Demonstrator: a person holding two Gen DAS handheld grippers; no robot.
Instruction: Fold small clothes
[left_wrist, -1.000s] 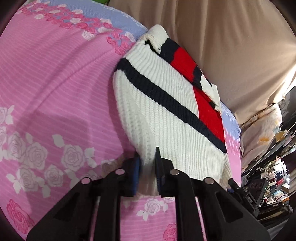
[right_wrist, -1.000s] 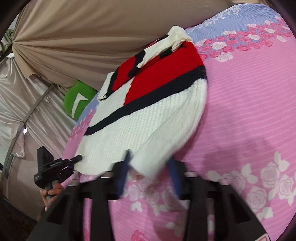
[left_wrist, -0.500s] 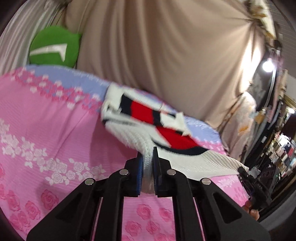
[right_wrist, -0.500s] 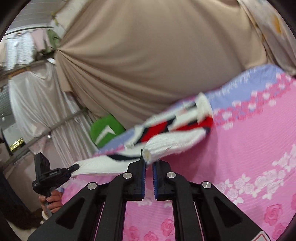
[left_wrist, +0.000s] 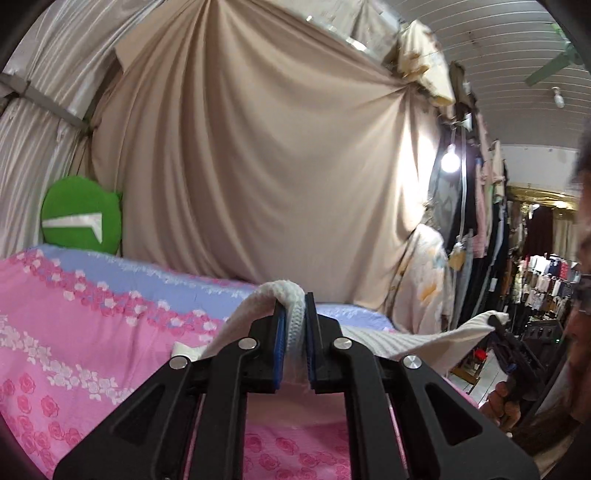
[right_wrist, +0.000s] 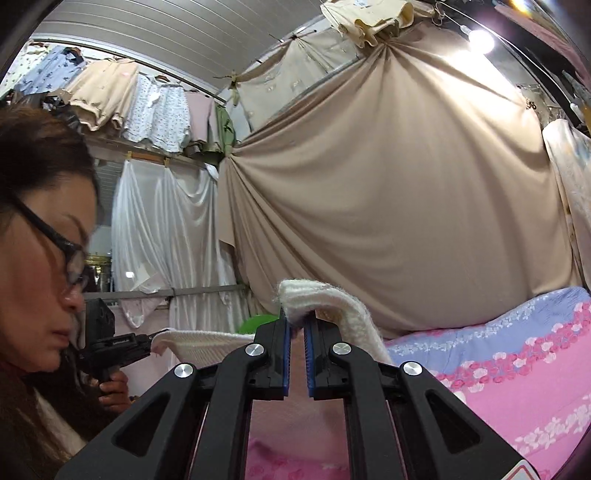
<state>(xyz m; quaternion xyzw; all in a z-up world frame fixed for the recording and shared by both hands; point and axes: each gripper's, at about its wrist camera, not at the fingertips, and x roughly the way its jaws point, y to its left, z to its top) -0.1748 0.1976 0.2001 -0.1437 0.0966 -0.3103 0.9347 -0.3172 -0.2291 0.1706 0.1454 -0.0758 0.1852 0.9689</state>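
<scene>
A white knitted sweater (left_wrist: 402, 341) hangs stretched in the air between the two grippers, above the pink bed. My left gripper (left_wrist: 294, 308) is shut on one thick white edge of it, which loops over the fingertips. In the right wrist view my right gripper (right_wrist: 296, 323) is shut on the other white edge (right_wrist: 325, 299), which folds over the right finger. Each view also shows the other gripper pinching the far corner: the right gripper (left_wrist: 496, 325) and the left gripper (right_wrist: 149, 341). The sweater's red and navy part is hidden below the fingers.
The bed carries a pink rose-print sheet (left_wrist: 74, 332) with a lilac band at its back. A beige curtain (left_wrist: 277, 147) hangs behind it, and a green cushion (left_wrist: 81, 221) sits at the back left. The person (right_wrist: 37, 277) stands close behind the grippers. Hanging clothes fill the right side (left_wrist: 480, 221).
Both grippers have risen from the bed with the sweater's edge and tipped up to level. The right jaws closed on the knit. The sweater left the sheet and now hangs between them.
</scene>
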